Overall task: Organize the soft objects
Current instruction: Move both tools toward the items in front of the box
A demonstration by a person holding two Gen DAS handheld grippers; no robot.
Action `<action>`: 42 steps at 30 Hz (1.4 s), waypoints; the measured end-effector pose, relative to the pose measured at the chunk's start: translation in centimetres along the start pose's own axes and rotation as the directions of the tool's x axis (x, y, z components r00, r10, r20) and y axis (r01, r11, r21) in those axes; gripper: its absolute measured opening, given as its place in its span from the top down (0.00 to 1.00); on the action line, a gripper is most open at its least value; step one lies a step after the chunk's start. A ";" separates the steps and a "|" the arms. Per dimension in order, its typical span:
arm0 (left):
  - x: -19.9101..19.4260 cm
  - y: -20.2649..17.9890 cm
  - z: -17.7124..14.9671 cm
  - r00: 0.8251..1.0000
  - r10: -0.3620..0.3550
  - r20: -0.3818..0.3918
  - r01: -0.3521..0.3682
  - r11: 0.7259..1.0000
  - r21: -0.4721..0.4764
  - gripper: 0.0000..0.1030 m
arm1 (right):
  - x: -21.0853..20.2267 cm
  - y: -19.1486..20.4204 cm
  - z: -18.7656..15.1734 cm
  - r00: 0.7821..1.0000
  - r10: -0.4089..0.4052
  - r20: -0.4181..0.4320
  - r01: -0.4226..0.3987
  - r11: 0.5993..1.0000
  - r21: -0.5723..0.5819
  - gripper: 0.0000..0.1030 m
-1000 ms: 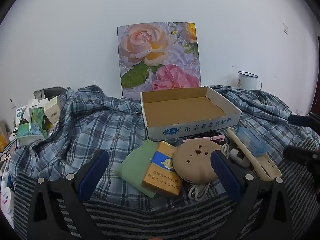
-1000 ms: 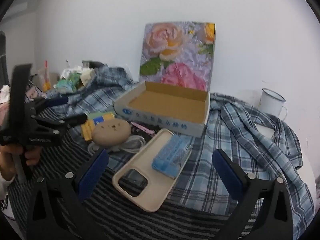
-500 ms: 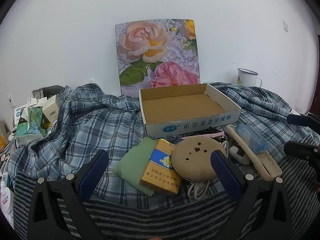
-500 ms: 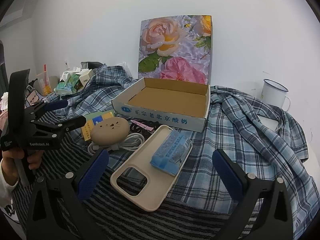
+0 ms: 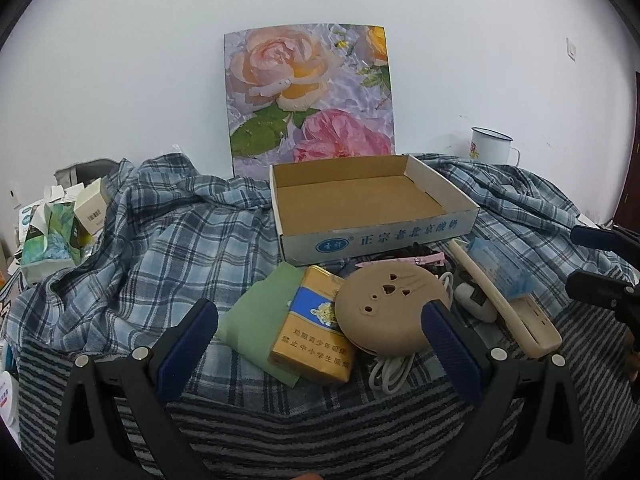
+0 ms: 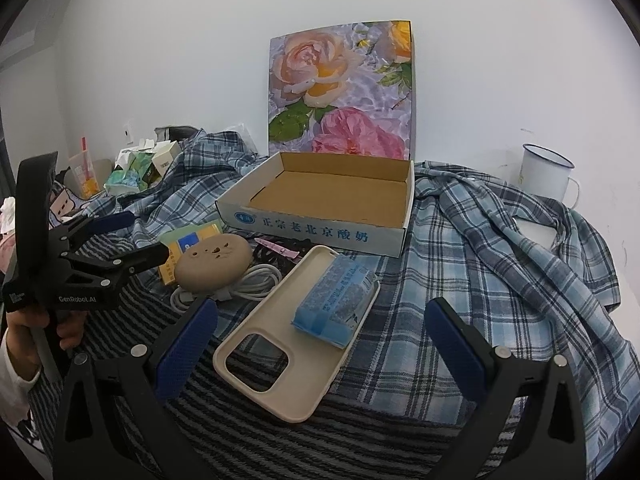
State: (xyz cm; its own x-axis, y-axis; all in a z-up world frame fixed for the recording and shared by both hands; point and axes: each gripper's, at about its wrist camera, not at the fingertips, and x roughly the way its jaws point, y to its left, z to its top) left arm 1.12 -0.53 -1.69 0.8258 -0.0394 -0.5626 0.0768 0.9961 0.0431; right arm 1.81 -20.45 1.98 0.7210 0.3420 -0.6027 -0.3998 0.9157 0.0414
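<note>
one cardboard box [image 6: 328, 204], one phone case [image 6: 280, 344], one tissue pack [image 6: 336, 300], one mug [image 6: 546, 174]

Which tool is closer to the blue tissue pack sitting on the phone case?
Right. The right tool hangs open just in front of the blue tissue pack on the phone case. The left tool is open off to the pack's left, over the round beige pad.

Before you stands a plain white wall [image 5: 120, 60] in even, soft light. A floral panel [image 5: 308, 96] leans against it, with a dark door edge [image 5: 631, 152] at far right.
</note>
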 end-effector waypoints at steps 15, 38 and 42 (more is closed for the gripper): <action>0.1 -0.8 -0.2 1.000 0.001 -0.004 -0.001 0.999 0.044 0.00 | 0.6 0.1 0.0 1.000 -0.003 -0.028 0.003 1.000 -0.005 0.00; 0.1 -0.9 -0.2 1.000 0.003 -0.006 -0.003 0.998 0.060 0.00 | 1.6 0.5 -0.3 0.997 -0.034 -0.072 0.031 0.999 -0.043 0.00; -0.2 -0.7 -0.1 1.000 -0.031 -0.002 0.031 0.998 0.054 0.00 | 1.5 0.3 -0.3 0.997 -0.027 -0.066 0.025 0.999 -0.036 0.00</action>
State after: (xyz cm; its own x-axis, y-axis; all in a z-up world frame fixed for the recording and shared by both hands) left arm 0.86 -1.17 -1.69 0.8216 -0.0701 -0.5657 0.1325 0.9887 0.0698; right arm 2.55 -19.77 0.85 0.6924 0.3024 -0.6551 -0.4018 0.9157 -0.0020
